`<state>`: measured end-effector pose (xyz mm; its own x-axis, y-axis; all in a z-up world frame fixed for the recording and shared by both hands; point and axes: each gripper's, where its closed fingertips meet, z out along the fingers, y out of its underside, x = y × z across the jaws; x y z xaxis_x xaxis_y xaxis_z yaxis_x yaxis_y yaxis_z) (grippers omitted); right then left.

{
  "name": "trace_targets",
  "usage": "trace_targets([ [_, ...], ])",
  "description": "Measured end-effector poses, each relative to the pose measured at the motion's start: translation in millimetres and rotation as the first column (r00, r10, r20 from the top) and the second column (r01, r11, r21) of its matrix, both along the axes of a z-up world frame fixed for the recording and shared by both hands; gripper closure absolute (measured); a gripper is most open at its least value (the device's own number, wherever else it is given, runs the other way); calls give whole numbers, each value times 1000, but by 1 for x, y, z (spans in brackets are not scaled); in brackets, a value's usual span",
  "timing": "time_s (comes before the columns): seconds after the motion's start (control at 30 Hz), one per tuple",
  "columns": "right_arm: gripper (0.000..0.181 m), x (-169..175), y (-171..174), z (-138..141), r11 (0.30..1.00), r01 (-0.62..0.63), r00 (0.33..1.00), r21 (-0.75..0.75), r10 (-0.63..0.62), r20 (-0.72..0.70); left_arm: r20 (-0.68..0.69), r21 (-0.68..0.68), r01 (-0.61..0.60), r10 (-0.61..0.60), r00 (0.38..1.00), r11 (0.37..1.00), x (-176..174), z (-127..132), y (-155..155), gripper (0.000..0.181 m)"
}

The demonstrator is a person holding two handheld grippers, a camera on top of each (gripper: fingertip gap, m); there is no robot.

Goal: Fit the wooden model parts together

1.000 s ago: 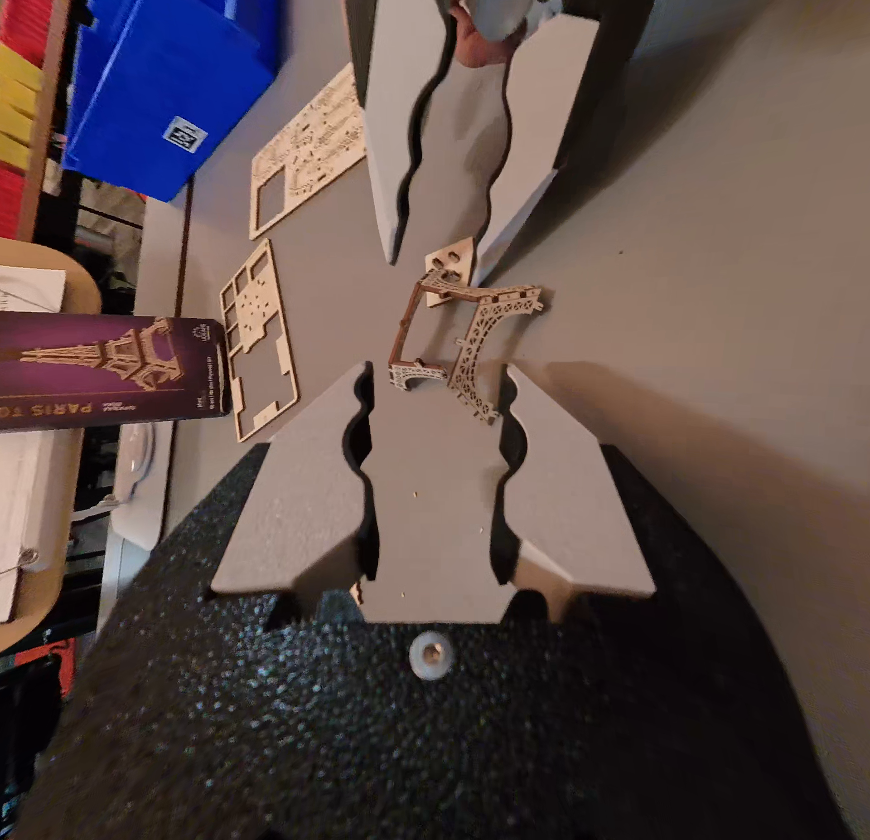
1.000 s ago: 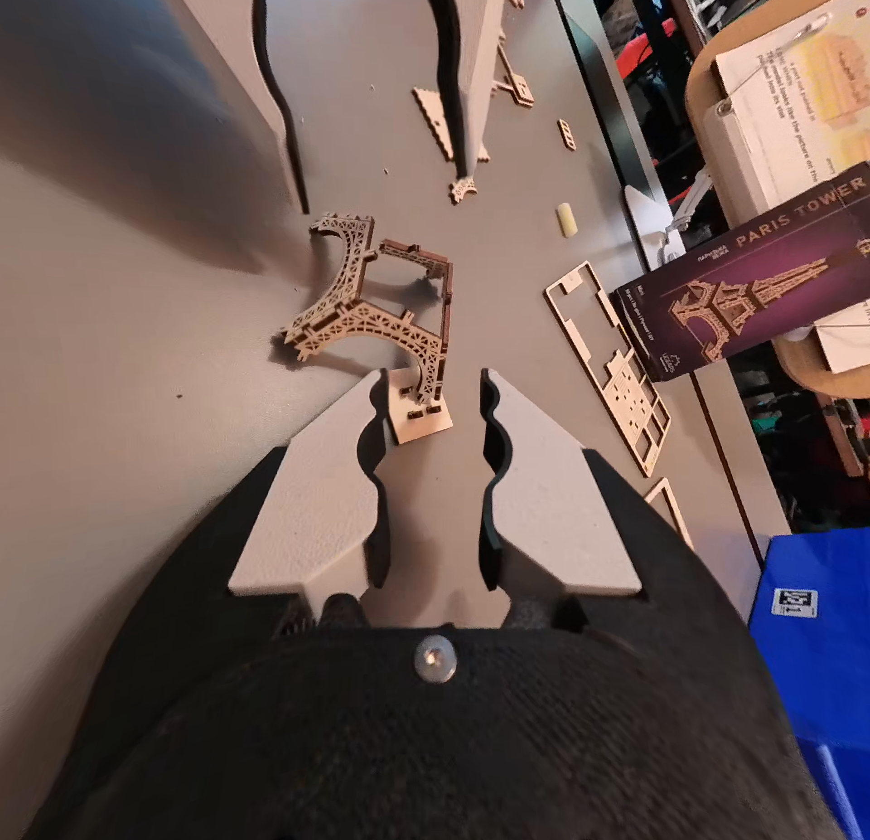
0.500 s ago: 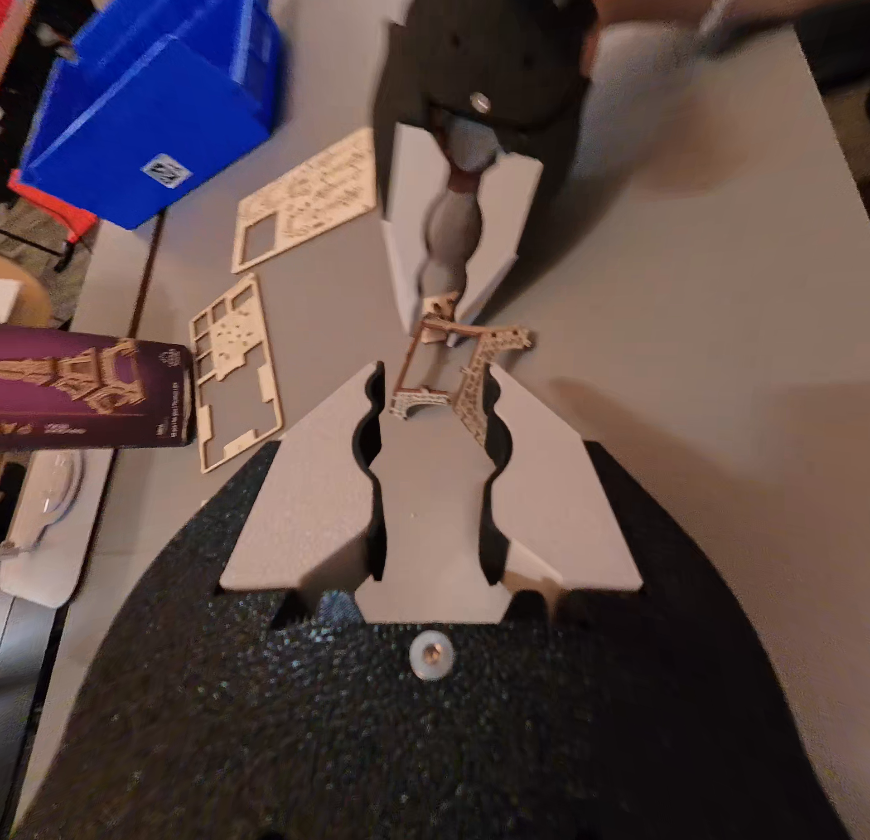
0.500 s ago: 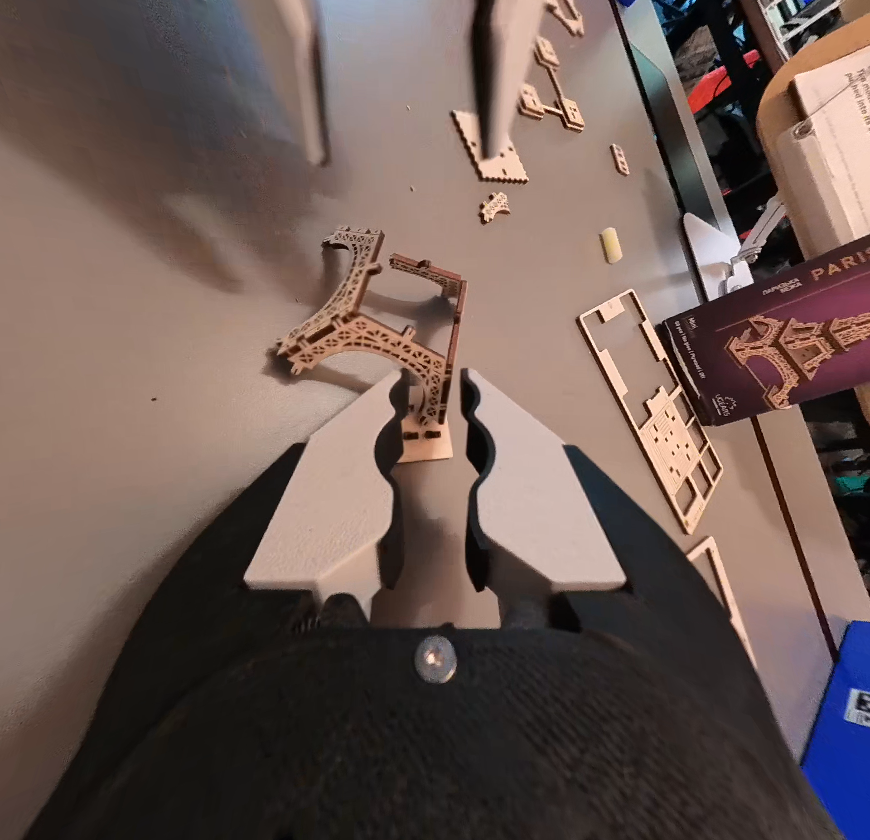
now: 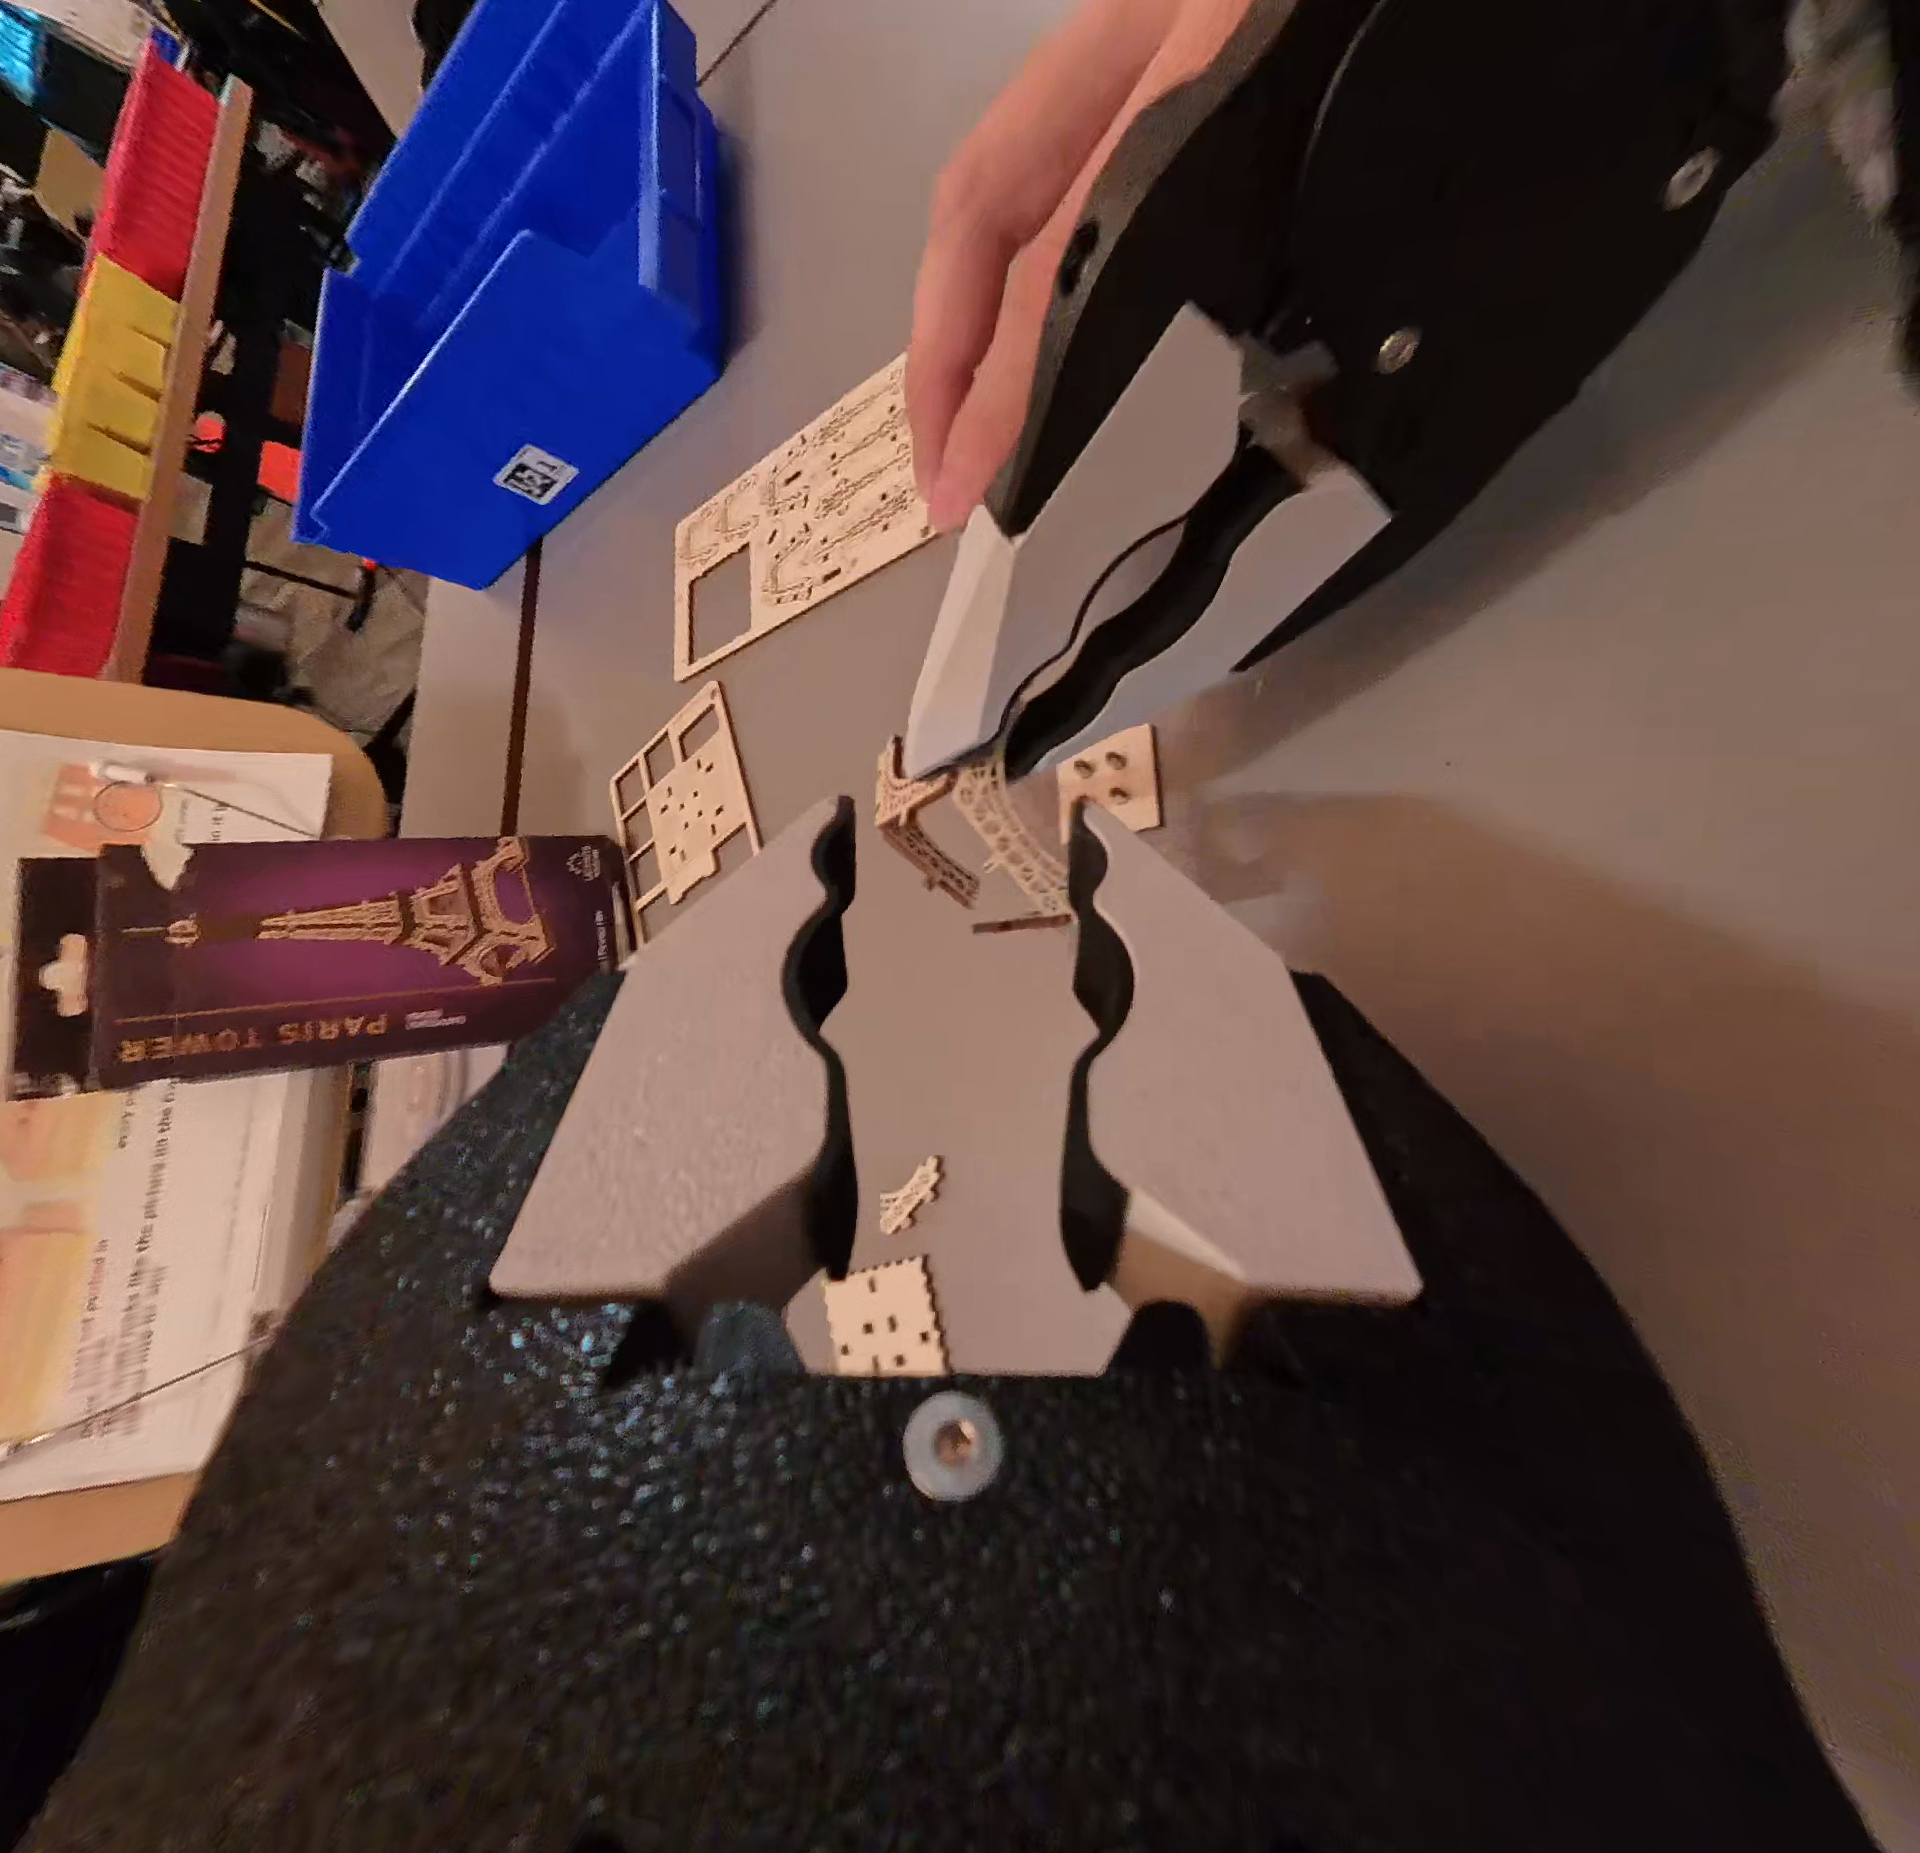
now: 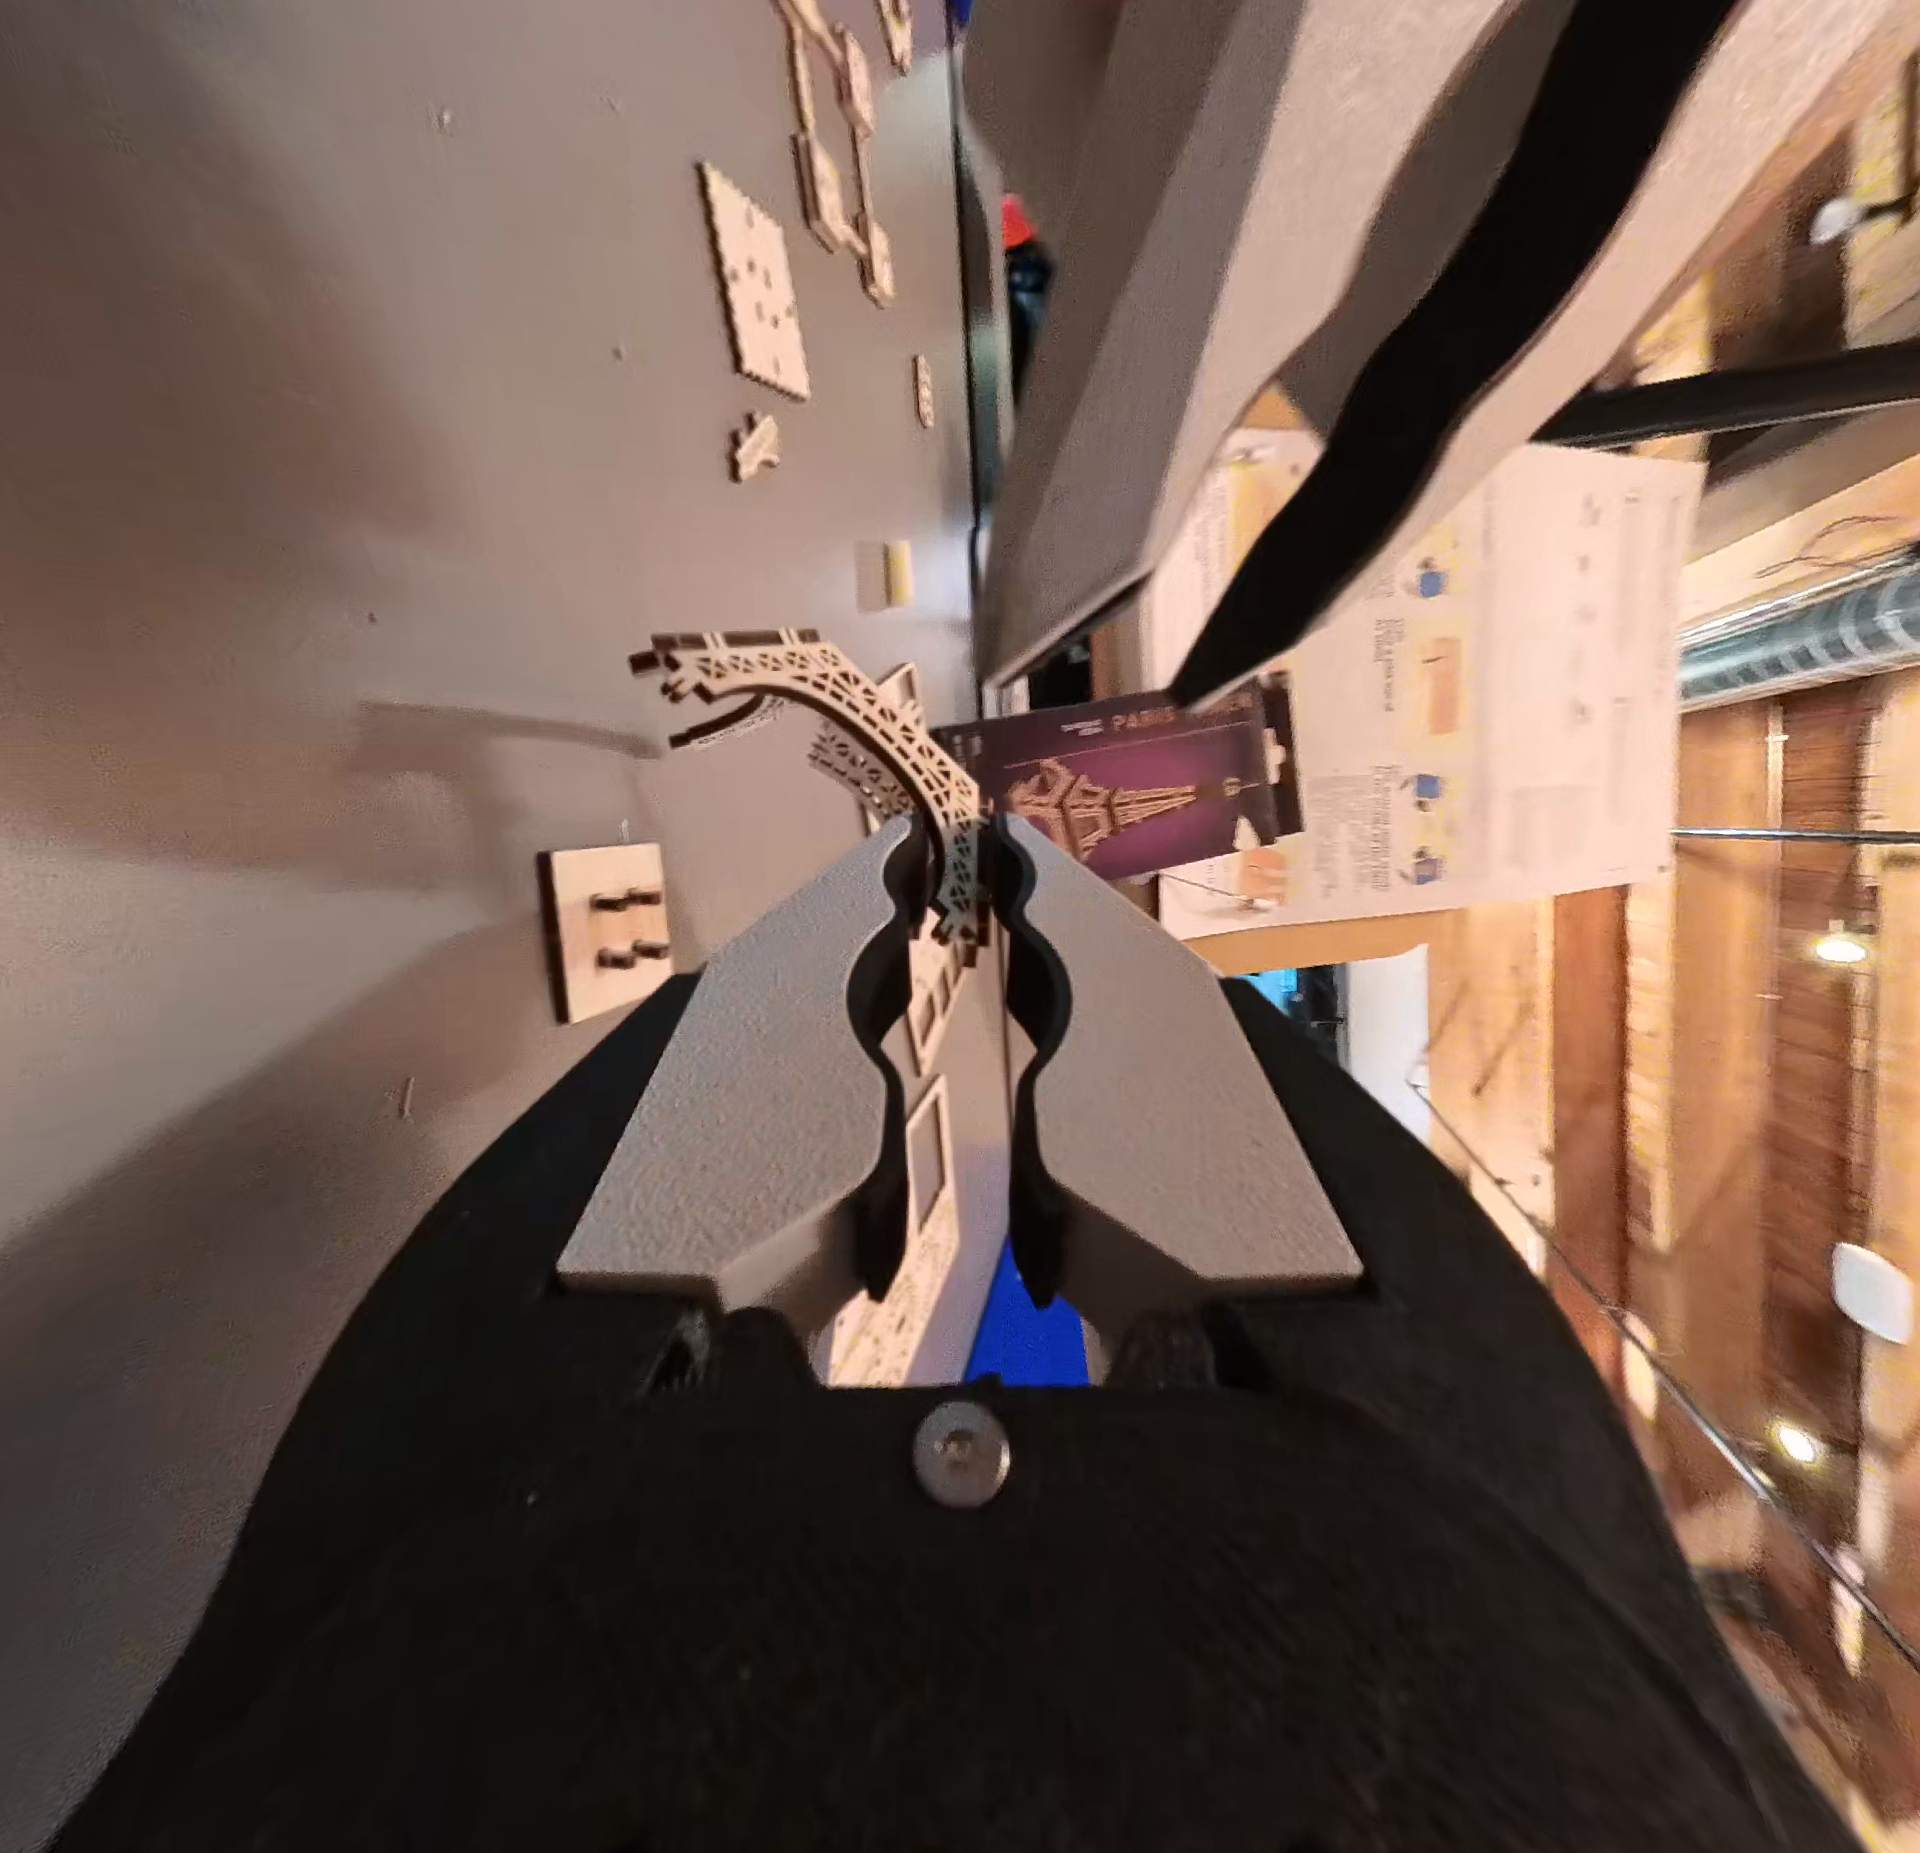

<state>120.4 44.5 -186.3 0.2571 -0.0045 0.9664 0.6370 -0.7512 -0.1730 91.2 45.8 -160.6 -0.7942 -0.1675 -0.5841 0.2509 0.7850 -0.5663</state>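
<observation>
My right gripper (image 6: 961, 858) is shut on one leg of the wooden lattice arch assembly (image 6: 831, 702) and holds it tilted above the grey table. In the left wrist view this gripper (image 5: 966, 759) comes in from the upper right, its tips pinching the top of the assembly (image 5: 987, 847). My left gripper (image 5: 964, 827) is open and empty, its tips just short of the assembly. A square plate with holes (image 5: 1110, 790) lies beside the assembly. Another notched square plate (image 5: 888, 1320) and a small lattice piece (image 5: 909, 1195) lie on the table between my left fingers.
Two cut-out wooden part sheets (image 5: 800, 515) (image 5: 686, 806) lie to the left. Blue bins (image 5: 520, 328) stand behind them. A purple model box (image 5: 312, 962) and instruction sheets (image 5: 125, 1284) sit past the table's left edge. A hand (image 5: 1018, 245) holds the right gripper. My right fingertips sit around 4 centimetres from my left ones. Left tips and right tips are each some 15 centimetres from the small lattice piece (image 5: 909, 1195).
My right gripper has closed on the arch assembly and lifted and turned it off the table. The square plate stayed on the table. My left gripper stays open and has drawn back.
</observation>
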Motion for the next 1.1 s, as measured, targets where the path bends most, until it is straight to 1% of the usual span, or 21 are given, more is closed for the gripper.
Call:
trace_targets([
  [0.1, 173, -9, 4, 11, 1000, -20, 999, -3, 20, 48, 93, 72, -21, 14, 996, 997, 6, -1, 5, 143],
  [0.13, 173, -11, 5, 17, 1000, -28, 997, 7, 28, 71, 98, 85, -17, 9, 995, 996, 5, -2, 5, 144],
  [0.2, 173, -17, 7, 25, 997, -54, 997, 46, 52, 54, 99, 96, 0, -9, 995, 995, 1, -4, 2, 144],
  [0.27, 173, -25, 9, 38, 988, -95, 994, 122, 88, 65, 120, 86, 17, -27, 992, 996, -4, -1, -2, 143],
  [0.33, 175, -32, 9, 48, 976, -135, 989, 168, 122, 86, 141, 76, 20, -30, 990, 997, -7, 4, -5, 147],
  [0.4, 175, -35, 7, 53, 970, -148, 988, 192, 134, 82, 187, 70, 4, -17, 982, 998, -6, 13, -6, 158],
  [0.43, 175, -37, 7, 56, 964, -158, 986, 213, 144, 82, 202, 63, 3, -15, 979, 998, -6, 16, -6, 160],
  [0.53, 174, -41, 4, 65, 949, -183, 981, 256, 161, 104, 215, 23, 0, -4, 977, 1000, -9, 24, -10, 163],
  [0.63, 173, -43, 1, 72, 933, -192, 981, 304, 171, 95, 257, 7, -28, 25, 966, 1000, -9, 30, -10, 166],
  [0.73, 164, -44, -3, 81, 904, -198, 980, 378, 187, 64, 294, 1, -67, 64, 954, 998, -7, 33, -8, 168],
  [0.8, 157, -45, -4, 85, 881, -200, 977, 428, 214, 17, 315, -26, -86, 90, 945, 996, -6, 37, -7, 169],
  [0.87, 154, -50, -6, 92, 848, -217, 968, 483, 251, -6, 364, -49, -108, 119, 924, 993, -4, 44, -6, 169],
  [1.0, 144, -56, -9, 106, 774, -193, 949, 603, 303, -86, 514, -96, -149, 177, 839, 984, -1, 64, 0, 169],
  [1.1, 144, -60, -12, 123, 667, -151, 919, 729, 366, -145, 626, -123, -168, 208, 751, 978, -4, 76, 1, 169],
])
